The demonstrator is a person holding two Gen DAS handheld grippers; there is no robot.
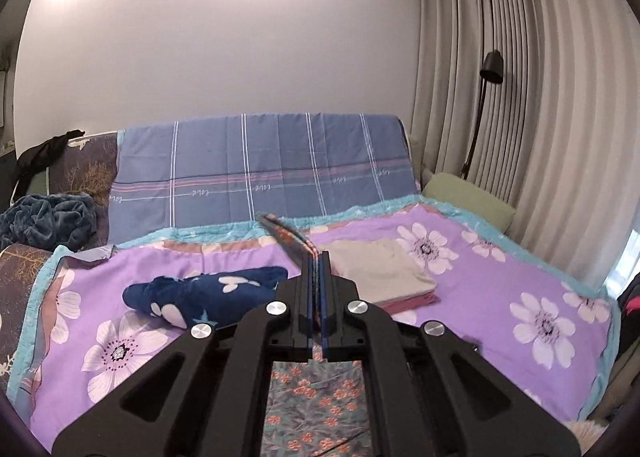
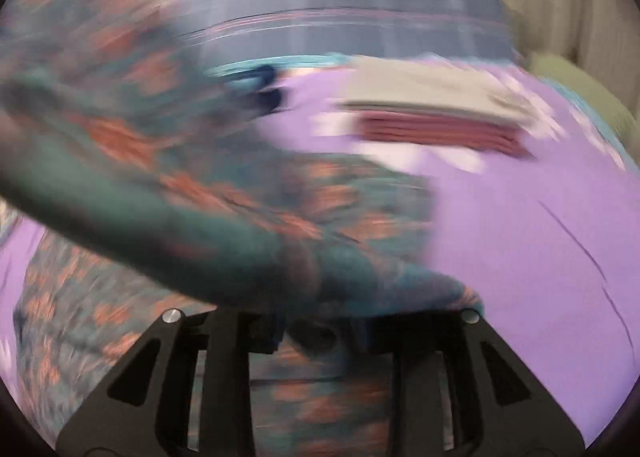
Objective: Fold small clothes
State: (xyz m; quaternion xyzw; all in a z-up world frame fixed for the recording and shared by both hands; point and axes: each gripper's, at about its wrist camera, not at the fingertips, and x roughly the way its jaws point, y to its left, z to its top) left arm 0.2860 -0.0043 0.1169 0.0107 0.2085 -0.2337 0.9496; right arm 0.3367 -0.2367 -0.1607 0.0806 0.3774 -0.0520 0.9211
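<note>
Left gripper [image 1: 319, 257]: we see its two fingers pressed together on an edge of the teal floral garment [image 1: 316, 413]; a strip of the cloth runs up between them and sticks out past the tips.

Right gripper [image 2: 320, 331]: our view here is badly smeared. The teal floral garment [image 2: 192, 193] drapes across the fingers and hides the tips, so we cannot tell whether they are apart or clamped.

Teal floral garment: in the left wrist view it hangs below the gripper, with orange-pink blossoms on a grey-teal ground, and lies over the purple flowered bedspread [image 1: 520, 289]. In the right wrist view it fills the left and lower half of the frame.

Folded stack [image 1: 380, 273]: we see a beige folded piece on top of a pinkish-red one, resting on the bedspread just beyond the left fingers. The same stack [image 2: 432, 105] appears blurred in the right wrist view.

Navy plush garment [image 1: 204, 293]: dark blue with white shapes, bunched on the bedspread to the left of the left gripper, apart from the stack.

Background: a blue plaid sheet [image 1: 256, 169] covers the backrest; a green cushion [image 1: 468, 197] sits at the right end; a black floor lamp [image 1: 490, 69] stands before the grey curtains [image 1: 540, 77]; a dark blue blanket [image 1: 48, 221] lies crumpled at far left.
</note>
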